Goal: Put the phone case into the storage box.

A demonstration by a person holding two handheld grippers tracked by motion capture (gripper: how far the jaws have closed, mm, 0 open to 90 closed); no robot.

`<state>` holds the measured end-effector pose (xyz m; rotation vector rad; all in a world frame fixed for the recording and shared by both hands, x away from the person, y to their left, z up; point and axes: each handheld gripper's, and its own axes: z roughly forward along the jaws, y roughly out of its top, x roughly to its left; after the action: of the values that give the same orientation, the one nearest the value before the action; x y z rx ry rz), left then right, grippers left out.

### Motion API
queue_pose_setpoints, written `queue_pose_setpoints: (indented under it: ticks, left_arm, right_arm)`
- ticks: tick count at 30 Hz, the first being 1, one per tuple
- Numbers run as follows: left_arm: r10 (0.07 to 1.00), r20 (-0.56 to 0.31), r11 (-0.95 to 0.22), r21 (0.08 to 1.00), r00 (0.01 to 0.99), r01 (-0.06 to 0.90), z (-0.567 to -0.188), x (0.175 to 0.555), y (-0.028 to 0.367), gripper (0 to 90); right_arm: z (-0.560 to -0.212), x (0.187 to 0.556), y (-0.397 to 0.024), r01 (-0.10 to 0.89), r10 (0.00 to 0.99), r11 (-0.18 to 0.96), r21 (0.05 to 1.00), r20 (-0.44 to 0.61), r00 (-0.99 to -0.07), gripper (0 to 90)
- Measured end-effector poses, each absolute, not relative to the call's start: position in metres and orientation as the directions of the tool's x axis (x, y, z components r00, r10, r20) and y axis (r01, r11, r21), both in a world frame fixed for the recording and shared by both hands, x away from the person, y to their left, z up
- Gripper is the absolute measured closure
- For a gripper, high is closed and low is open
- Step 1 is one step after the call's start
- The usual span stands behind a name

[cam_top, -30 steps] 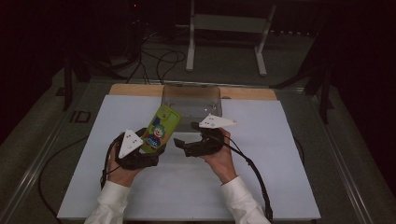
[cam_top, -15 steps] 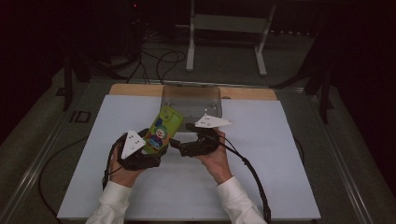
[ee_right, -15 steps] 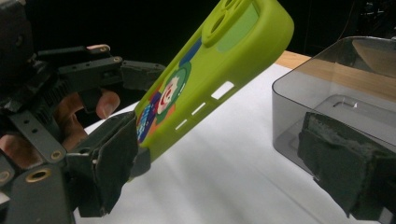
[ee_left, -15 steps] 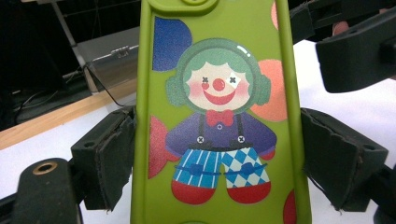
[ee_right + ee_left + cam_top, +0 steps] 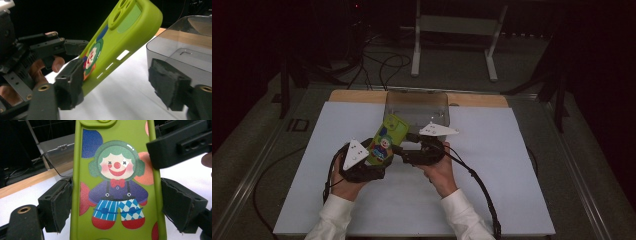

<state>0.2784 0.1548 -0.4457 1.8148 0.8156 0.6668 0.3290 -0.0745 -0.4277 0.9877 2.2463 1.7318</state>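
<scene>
Lime-green soft rubbery phone case with a printed clown, light and bendy, is clamped by its long edges in the left gripper above the white table sheet, while the right gripper, whose jaws have just been closing, stands unclenched around its side edge, best gripped across stiffer rims

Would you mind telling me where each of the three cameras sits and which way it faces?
High view: above the person's side, looking forward and down at the table; both hands, sleeves and grippers show.
Left gripper view: rides the left gripper, looking along its jaws, clamped on the green phone case.
Right gripper view: rides the right gripper, whose jaws have just been closing, one pad touching the case's edge; a hand shows.
Shared: all three show the case and the grey box.
</scene>
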Motion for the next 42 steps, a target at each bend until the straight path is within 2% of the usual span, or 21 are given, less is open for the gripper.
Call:
queue_pose_setpoints:
  ticks: [11, 15, 16, 24, 38, 42]
  left_arm:
    - [0.792, 0.050, -0.239, 0.943, 0.608, 0.233, -0.447, 0.278, 0.154, 15.8]
    - [0.802, 0.030, -0.216, 0.946, 0.597, 0.242, -0.449, 0.277, 0.150, 15.9]
    - [0.804, 0.026, -0.210, 0.947, 0.594, 0.242, -0.450, 0.277, 0.149, 15.9]
    - [0.832, -0.037, -0.140, 0.951, 0.553, 0.274, -0.455, 0.277, 0.142, 15.9]
    - [0.853, -0.109, -0.061, 0.950, 0.510, 0.306, -0.460, 0.275, 0.135, 15.8]
    - [0.859, -0.102, -0.071, 0.947, 0.501, 0.314, -0.462, 0.275, 0.132, 15.8]
  right_arm:
    - [-0.428, 0.326, -0.070, 0.459, 0.537, 0.056, 0.886, 0.361, -0.763, 51.7]
    - [-0.432, 0.325, -0.067, 0.493, 0.526, 0.039, 0.869, 0.401, -0.750, 66.1]
    - [-0.432, 0.325, -0.066, 0.500, 0.524, 0.034, 0.865, 0.411, -0.746, 67.3]
    - [-0.437, 0.327, -0.066, 0.572, 0.528, -0.038, 0.820, 0.502, -0.685, 71.2]
    - [-0.442, 0.330, -0.064, 0.610, 0.529, -0.047, 0.791, 0.538, -0.657, 72.2]
    - [-0.443, 0.329, -0.063, 0.610, 0.538, -0.048, 0.791, 0.535, -0.651, 76.1]
